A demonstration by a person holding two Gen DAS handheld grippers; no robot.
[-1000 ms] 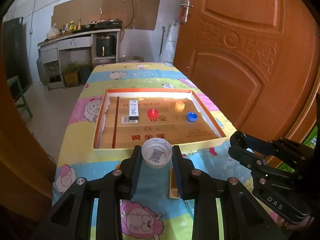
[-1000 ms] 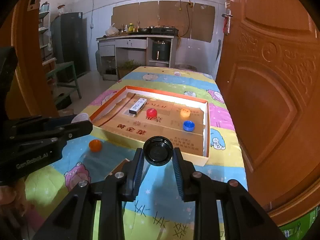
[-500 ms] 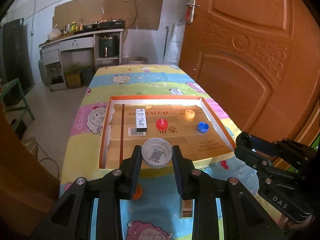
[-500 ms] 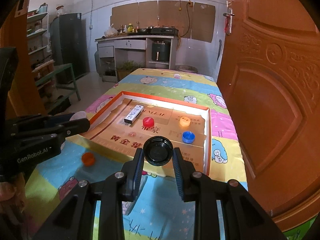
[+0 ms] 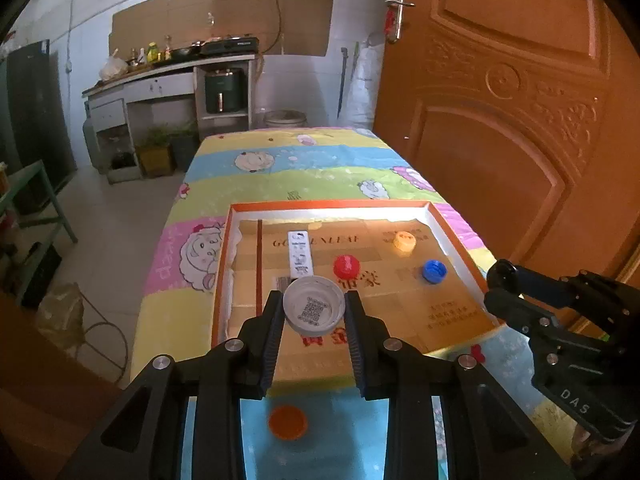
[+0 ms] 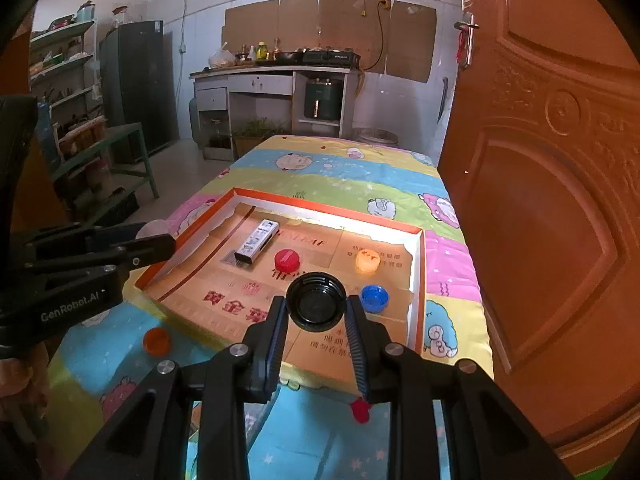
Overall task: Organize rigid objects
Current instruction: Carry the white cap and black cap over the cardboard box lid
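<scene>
My left gripper (image 5: 314, 312) is shut on a white bottle cap (image 5: 314, 310), its open side with a QR code facing the camera, above the near part of the cardboard tray (image 5: 460, 236). My right gripper (image 6: 317, 306) is shut on a black cap (image 6: 317, 304), also over the tray's (image 6: 418, 280) near part. Inside the tray lie a white rectangular box (image 5: 300, 254), a red cap (image 5: 346, 266), a yellow-orange cap (image 5: 404, 241) and a blue cap (image 5: 434, 271). An orange cap (image 5: 287, 422) rests on the tablecloth below the left gripper.
The table wears a cartoon sheep cloth (image 5: 280, 168). A carved wooden door (image 5: 520, 120) stands close on the right. A counter with an appliance (image 6: 324, 98) is at the back, shelves (image 6: 68, 80) at the left. A small red piece (image 6: 360, 412) lies on the cloth near the right fingers.
Both grippers moved forward along the table toward the tray, caps still held. The tray now sits nearer in both views, and the orange cap on the cloth has slid lower in the frame.
</scene>
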